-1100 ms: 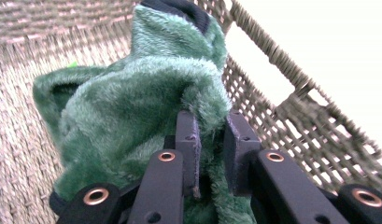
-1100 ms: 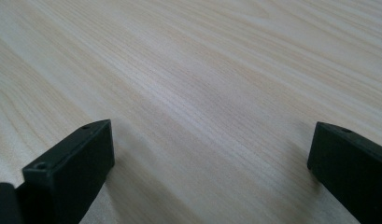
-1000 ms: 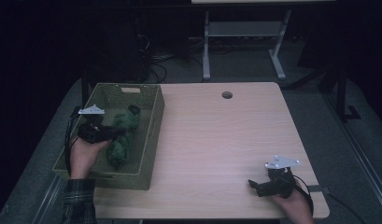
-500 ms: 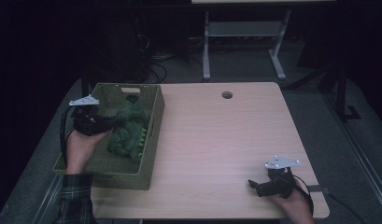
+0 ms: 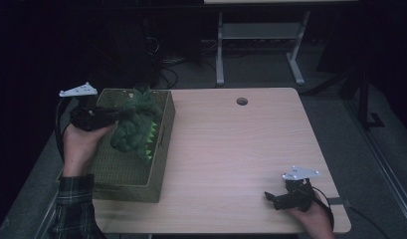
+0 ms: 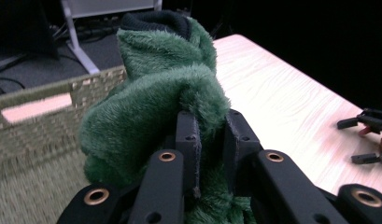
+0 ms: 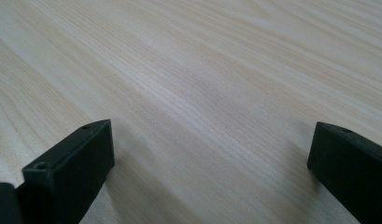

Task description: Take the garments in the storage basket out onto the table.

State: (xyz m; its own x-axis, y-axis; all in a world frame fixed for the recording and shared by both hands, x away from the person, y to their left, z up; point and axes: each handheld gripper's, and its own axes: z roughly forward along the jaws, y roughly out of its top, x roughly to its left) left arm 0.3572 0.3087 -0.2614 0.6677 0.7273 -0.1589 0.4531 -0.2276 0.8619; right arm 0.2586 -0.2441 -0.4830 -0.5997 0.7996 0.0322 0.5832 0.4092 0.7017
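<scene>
your left tool (image 5: 122, 115) has lifted the green plush toy (image 5: 135, 124) up above the woven basket (image 5: 136, 175), jaws pinched on its fur, right tool (image 5: 271, 198) resting wide open and empty on the desk (image 5: 231, 149), so it's nearly out.

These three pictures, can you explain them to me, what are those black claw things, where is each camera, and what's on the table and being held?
There is no robot here: a person holds a hand-operated two-jaw tool in each hand. The high view looks down from above the person's side of the table. The other two pictures come from small cameras riding on each tool, looking along its black jaws.

The left gripper is clamped on a green plush toy, holding it above a woven basket at the table's left edge. The right gripper rests low at the near right corner, jaws wide apart, with bare wood between them.
</scene>
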